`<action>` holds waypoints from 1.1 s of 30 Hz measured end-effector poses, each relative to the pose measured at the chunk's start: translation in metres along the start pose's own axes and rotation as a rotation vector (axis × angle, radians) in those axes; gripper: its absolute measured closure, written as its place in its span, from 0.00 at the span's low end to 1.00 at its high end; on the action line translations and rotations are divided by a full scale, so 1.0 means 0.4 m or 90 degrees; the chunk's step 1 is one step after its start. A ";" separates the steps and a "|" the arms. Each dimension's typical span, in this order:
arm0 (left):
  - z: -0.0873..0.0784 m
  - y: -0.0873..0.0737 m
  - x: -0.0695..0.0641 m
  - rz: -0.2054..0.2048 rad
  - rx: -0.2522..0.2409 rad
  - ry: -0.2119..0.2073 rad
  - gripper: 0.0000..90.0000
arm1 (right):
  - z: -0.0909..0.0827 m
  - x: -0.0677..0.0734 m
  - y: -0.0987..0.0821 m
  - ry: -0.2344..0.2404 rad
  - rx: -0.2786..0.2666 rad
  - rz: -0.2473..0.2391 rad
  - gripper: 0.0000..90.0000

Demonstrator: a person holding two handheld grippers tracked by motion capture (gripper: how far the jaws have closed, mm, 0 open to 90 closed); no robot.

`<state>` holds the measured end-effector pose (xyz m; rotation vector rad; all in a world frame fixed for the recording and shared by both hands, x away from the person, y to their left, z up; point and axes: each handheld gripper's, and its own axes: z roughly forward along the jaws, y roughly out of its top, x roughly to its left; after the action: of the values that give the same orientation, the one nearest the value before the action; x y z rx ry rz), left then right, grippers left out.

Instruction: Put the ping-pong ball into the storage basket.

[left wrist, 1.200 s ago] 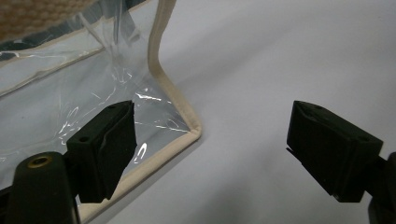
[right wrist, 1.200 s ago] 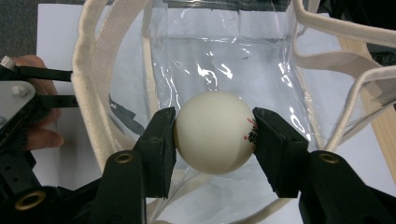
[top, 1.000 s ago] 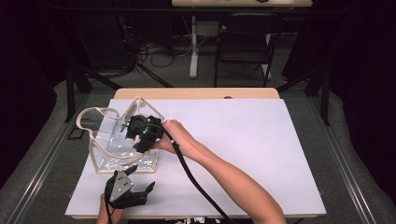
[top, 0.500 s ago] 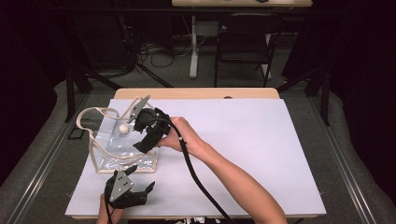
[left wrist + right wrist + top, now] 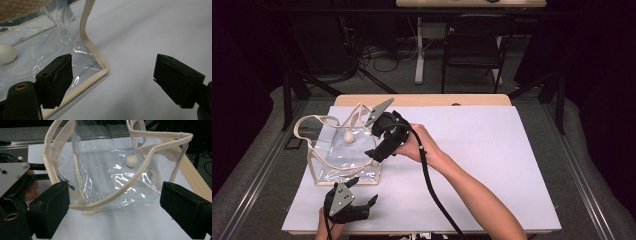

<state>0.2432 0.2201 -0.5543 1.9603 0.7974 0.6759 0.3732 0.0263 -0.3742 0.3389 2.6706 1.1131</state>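
A clear plastic bag [image 5: 343, 159] with cream trim and handles stands at the table's left. A small white ball [image 5: 348, 136] lies on its floor, also seen as the ball [image 5: 131, 160] and the ball [image 5: 6, 53]. My right gripper [image 5: 377, 151] hovers at the bag's right edge, pointing down-left. Its jaws have just been opening and stand wide; in the right gripper view the gripper [image 5: 113, 202] has the bag's rim [image 5: 100, 205] ahead of it, untouched. My left gripper [image 5: 362, 191] rests near the front edge, open, and this gripper [image 5: 112, 75] faces the bag's corner [image 5: 101, 71].
A white cover [image 5: 492, 150] lies over the wooden table [image 5: 432, 100], with wide bare space to the right. A black cable [image 5: 432, 185] trails from the right gripper along the forearm. A chair [image 5: 474, 45] and stands are behind the table.
The right gripper has drawn back out of the bag to the right and slightly up, and its jaws have opened. The ball now shows on the bag's floor. The left gripper has stayed put.
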 end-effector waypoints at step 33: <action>0.003 0.000 0.000 -0.007 0.001 -0.001 0.18 | -0.092 -0.053 -0.169 -0.058 -0.013 0.063 0.07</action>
<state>0.2440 0.2193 -0.5549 1.9561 0.8064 0.6677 0.3739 -0.0506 -0.3950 0.5102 2.5858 1.1236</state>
